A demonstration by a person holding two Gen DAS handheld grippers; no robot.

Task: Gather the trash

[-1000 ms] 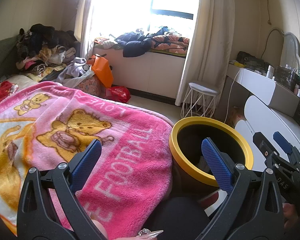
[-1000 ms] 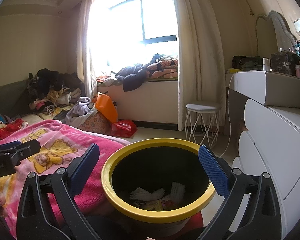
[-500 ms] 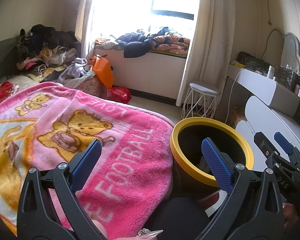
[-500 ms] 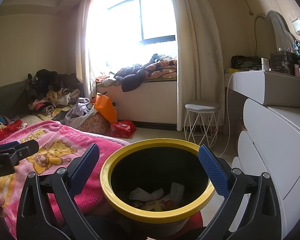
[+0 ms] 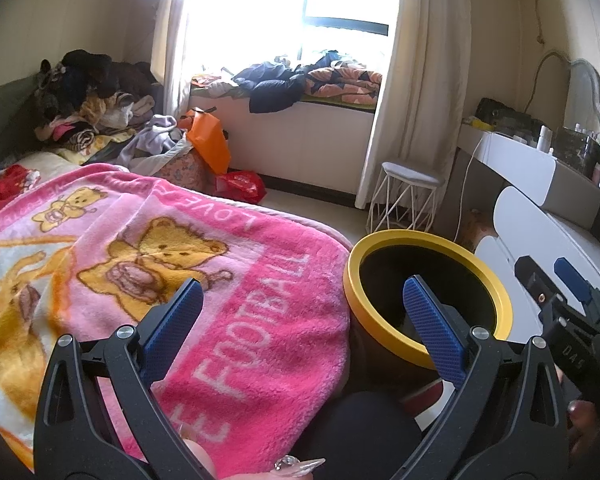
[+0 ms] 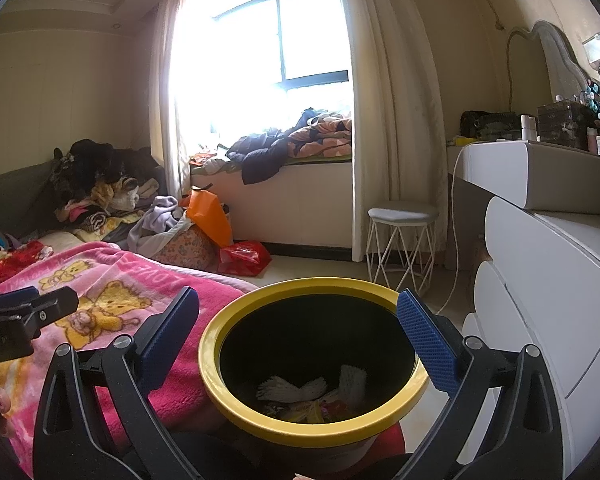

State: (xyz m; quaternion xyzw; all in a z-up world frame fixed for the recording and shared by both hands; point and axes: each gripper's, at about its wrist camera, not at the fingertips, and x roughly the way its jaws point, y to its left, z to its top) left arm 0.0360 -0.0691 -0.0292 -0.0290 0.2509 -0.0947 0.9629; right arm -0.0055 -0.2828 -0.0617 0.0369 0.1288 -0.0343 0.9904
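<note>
A black bin with a yellow rim stands by the bed, directly below my right gripper, which is open and holds nothing. White crumpled paper and coloured wrappers lie at the bin's bottom. In the left wrist view the same bin's yellow rim sits right of centre. My left gripper is open and empty, hovering over the pink bear blanket at the bed's edge. The right gripper's body shows at the far right of that view.
A white wire-legged stool stands by the curtain. White rounded drawers and a dressing table flank the right side. Clothes pile at the bed's far end; orange bag and red bag sit on the floor.
Nearly still. The right wrist view has drifted slightly, so the bin sits a touch further left in frame. Both grippers stay open.
</note>
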